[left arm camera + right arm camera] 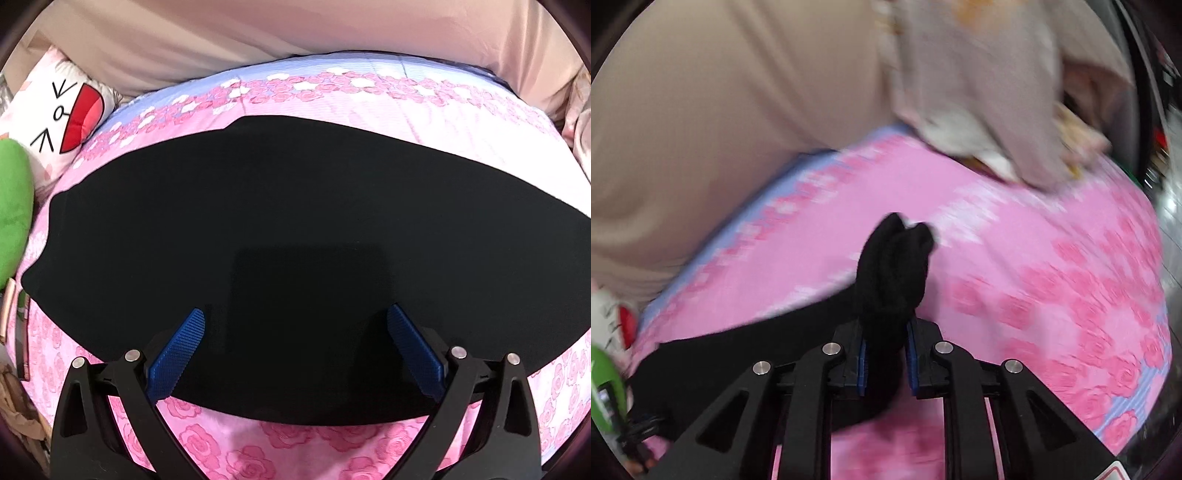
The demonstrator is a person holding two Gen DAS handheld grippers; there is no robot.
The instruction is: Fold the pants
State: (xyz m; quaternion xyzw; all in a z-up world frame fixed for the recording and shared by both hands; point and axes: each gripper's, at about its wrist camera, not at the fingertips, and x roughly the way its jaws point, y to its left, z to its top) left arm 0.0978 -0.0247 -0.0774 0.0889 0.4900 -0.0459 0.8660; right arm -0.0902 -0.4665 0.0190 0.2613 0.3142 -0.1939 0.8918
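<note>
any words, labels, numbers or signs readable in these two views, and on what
No readable words, brands or numbers in either view.
white pillow: only a drawn cartoon face with black strokes and a red mouth, no letters.
red-edged sticker at the bottom edge of the right wrist view: cut off, unreadable.
black pants and pink rose sheet: no label showing.

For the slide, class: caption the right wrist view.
Right gripper shut on bunched black pants, above the pink rose bedsheet.

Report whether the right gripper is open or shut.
Shut: the right gripper pinches a bunched end of the black pants between its blue pads.
</note>
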